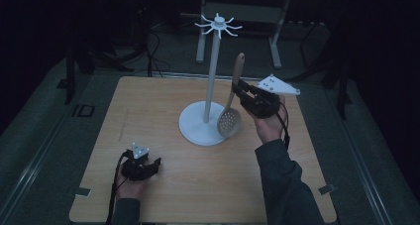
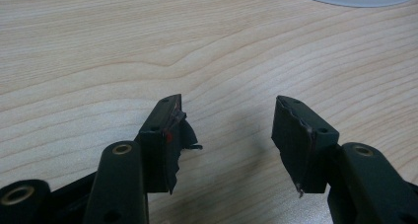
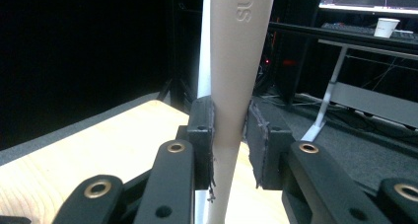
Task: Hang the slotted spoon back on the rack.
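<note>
The slotted spoon (image 1: 232, 106) is held upright in the air, handle up and perforated bowl down, with the bowl hanging just above the round base of the rack (image 1: 210, 86) at its right edge. The right gripper (image 1: 241, 92) is clamped on the spoon's handle at mid-length; in the right gripper view both pads press the handle (image 3: 231, 86) from either side, and the white pole of the rack stands directly behind it. The rack carries a ring of short hooks at its top, well above the handle's end.

The work in hand appears to be hanging the spoon on one of those hooks. Risks from this position:

- Pivoting. The grip is a narrow pinch on a smooth, tapered handle. The heavy bowl below could swing the spoon between the pads if the hand tilts.
- Collision. The bowl sits close to the base and the handle close to the pole. A sideways move could knock the rack or tip it.
- Missed hook. Whether the handle end has a hanging hole cannot be told from these views.

The left gripper (image 1: 148, 165) rests low over the table (image 1: 163, 96) near the front left, jaws apart with nothing between the pads (image 2: 296, 140), well apart from the rack.
</note>
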`<action>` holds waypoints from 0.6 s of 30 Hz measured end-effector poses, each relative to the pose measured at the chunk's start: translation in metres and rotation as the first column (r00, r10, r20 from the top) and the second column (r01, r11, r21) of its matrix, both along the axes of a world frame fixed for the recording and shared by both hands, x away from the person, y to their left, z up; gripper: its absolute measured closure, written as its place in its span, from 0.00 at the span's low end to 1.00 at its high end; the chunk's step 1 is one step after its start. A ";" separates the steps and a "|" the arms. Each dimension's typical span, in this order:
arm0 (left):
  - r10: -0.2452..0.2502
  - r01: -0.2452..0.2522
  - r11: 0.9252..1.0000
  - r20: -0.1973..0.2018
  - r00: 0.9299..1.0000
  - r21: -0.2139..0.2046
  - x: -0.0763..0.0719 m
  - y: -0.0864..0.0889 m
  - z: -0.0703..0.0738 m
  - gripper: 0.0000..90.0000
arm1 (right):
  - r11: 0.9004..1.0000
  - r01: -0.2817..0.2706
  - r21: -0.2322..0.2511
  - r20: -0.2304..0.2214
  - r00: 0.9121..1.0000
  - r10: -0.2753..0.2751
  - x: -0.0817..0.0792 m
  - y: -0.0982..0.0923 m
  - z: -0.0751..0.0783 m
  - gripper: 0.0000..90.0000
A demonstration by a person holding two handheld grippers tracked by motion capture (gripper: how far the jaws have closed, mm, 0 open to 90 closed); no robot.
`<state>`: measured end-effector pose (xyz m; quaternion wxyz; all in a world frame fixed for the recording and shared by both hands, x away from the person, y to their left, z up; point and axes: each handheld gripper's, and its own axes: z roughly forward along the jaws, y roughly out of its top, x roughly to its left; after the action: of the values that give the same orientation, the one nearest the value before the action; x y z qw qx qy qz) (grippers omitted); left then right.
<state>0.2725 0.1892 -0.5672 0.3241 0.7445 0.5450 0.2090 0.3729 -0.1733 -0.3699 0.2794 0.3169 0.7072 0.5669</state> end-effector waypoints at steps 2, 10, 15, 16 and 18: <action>0.000 0.000 1.000 0.001 1.000 -0.001 0.000 0.000 0.000 0.51 | 1.000 -0.003 0.003 0.004 1.000 0.003 0.002 0.001 0.002 0.81; -0.002 0.002 1.000 -0.001 1.000 0.001 0.000 0.000 0.000 0.51 | 1.000 -0.001 0.001 0.004 1.000 0.001 0.008 0.003 0.010 0.81; -0.002 0.002 1.000 0.000 1.000 0.001 0.000 0.000 0.000 0.51 | 1.000 0.001 -0.003 0.009 1.000 -0.001 0.010 0.004 0.015 0.81; -0.002 0.002 1.000 0.001 1.000 0.001 0.000 0.000 0.000 0.51 | 1.000 0.001 -0.004 0.010 1.000 -0.001 0.010 0.004 0.016 0.81; -0.002 0.002 1.000 0.000 1.000 0.001 0.000 0.000 0.000 0.51 | 1.000 0.000 -0.010 0.015 1.000 0.000 0.010 0.005 0.019 0.81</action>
<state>0.2729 0.1893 -0.5674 0.3239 0.7451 0.5443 0.2089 0.3834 -0.1688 -0.3512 0.2865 0.3112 0.7078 0.5657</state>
